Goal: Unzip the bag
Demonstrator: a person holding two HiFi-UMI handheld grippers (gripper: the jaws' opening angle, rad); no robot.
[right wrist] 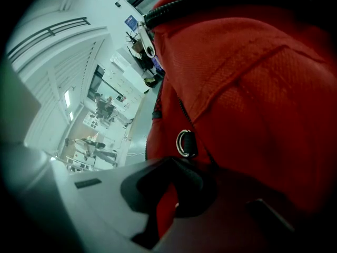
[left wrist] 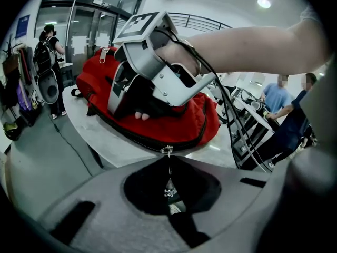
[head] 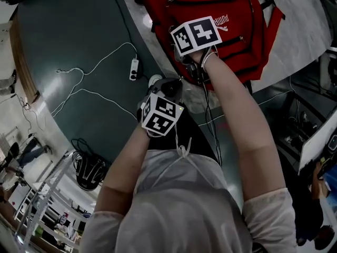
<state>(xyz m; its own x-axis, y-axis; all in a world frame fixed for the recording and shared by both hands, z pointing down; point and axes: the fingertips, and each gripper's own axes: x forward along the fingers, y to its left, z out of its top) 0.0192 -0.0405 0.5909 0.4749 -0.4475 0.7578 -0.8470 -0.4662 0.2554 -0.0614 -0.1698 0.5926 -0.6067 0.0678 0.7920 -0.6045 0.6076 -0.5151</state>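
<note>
Red bag (head: pixel 210 9) lies flat on white table (head: pixel 300 30), near edge facing person. Right gripper (right wrist: pixel 166 204) clamped on fold of bag fabric, bracing it. Left gripper (left wrist: pixel 168 186) jaws pinched together on zipper pull (left wrist: pixel 168 165) at bag's near edge. Zipper looks closed along visible run. Grips set, and by my read the whole pull is left.

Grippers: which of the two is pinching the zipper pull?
The left gripper, shut on the zipper pull; the right gripper clamps fabric of the red bag.
</note>
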